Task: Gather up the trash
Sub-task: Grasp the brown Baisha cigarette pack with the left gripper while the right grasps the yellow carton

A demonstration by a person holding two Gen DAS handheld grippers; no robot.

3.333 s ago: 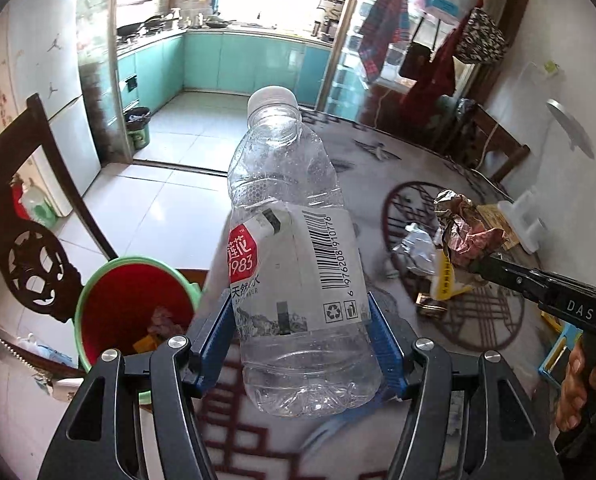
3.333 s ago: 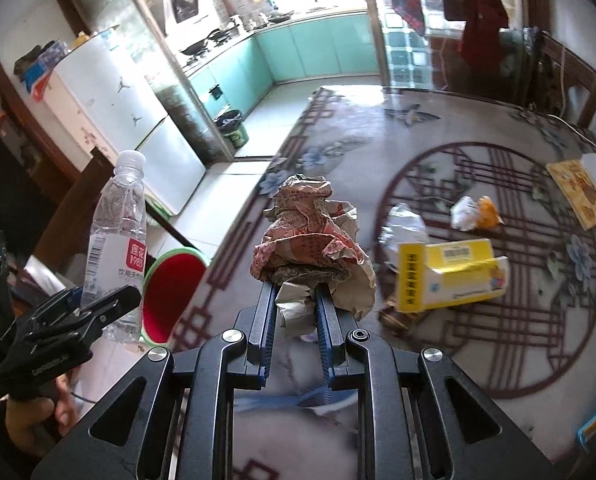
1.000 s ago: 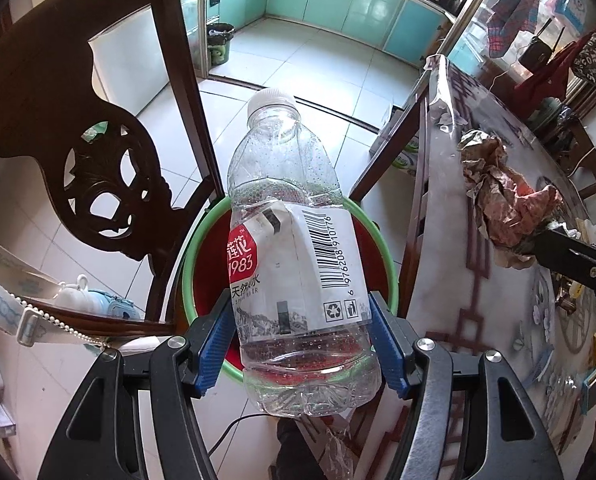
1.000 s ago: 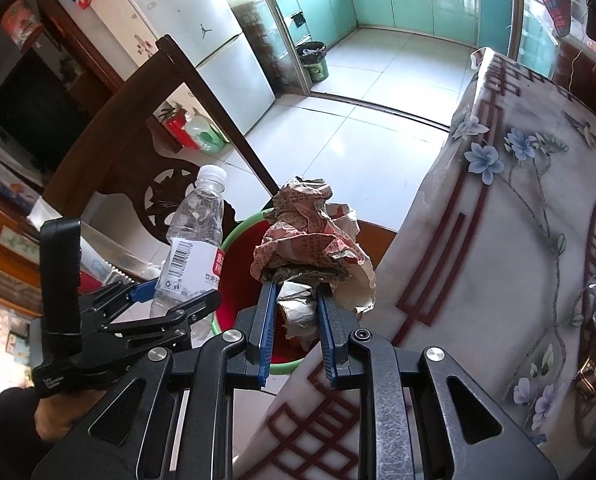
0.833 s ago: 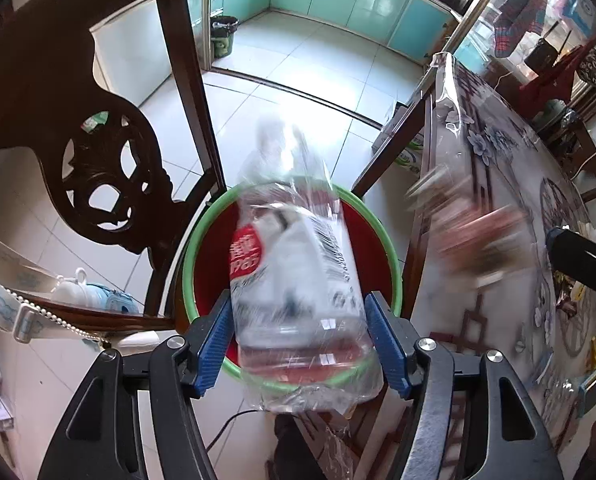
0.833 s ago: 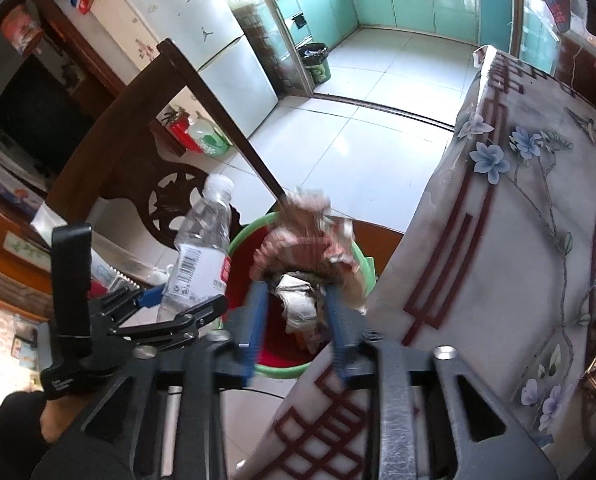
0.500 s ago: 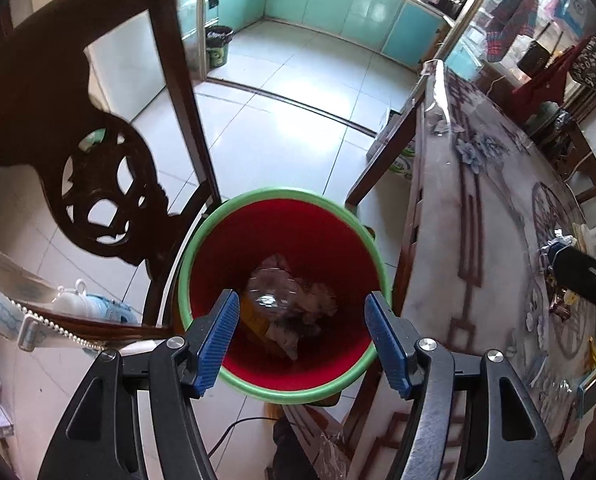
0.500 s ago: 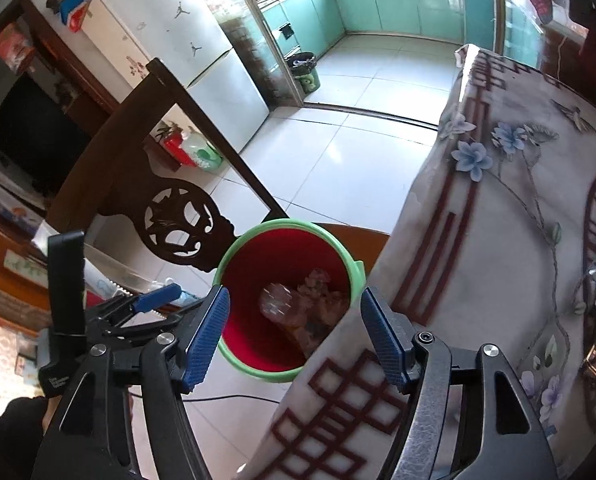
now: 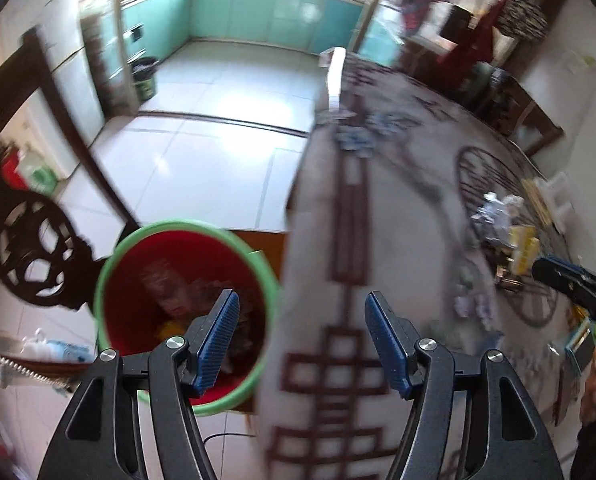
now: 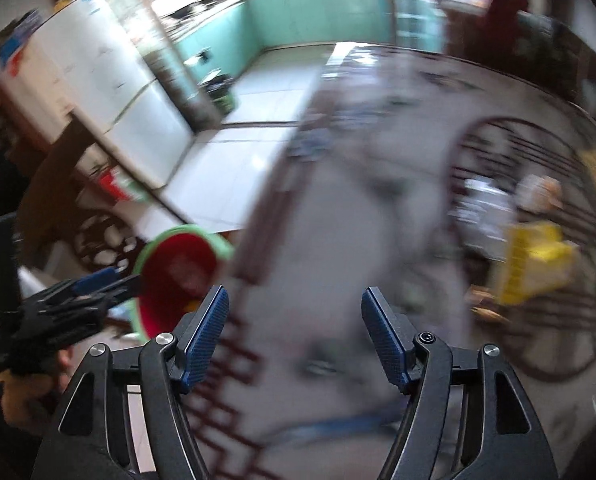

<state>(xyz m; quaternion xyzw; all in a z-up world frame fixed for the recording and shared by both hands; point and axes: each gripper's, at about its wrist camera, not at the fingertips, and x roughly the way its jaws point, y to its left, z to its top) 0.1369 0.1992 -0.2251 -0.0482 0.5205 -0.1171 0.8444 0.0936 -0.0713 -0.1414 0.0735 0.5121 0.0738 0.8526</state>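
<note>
My left gripper point(image 9: 300, 314) is open and empty, over the table's edge beside the red bin with a green rim point(image 9: 110, 268). Crumpled paper and a bottle lie blurred inside the bin. My right gripper point(image 10: 294, 308) is open and empty above the table. A yellow box point(image 10: 534, 264) and crumpled wrappers point(image 10: 482, 204) lie on the table at right. In the left wrist view the yellow box point(image 9: 524, 244) and wrappers point(image 9: 494, 210) are far right, next to the right gripper point(image 9: 574, 284). The bin point(image 10: 178, 276) and left gripper point(image 10: 74, 300) show at left in the right wrist view.
The table point(image 9: 354, 208) has a patterned cloth with dark red lines. A dark carved wooden chair point(image 9: 30, 240) stands left of the bin. A white fridge point(image 10: 110, 92) and teal kitchen cabinets point(image 9: 258, 20) lie beyond a tiled floor. Both views are motion-blurred.
Both grippers opened and dropped the bottle and the crumpled paper into the bin. Both have since swung right, from the bin toward the table.
</note>
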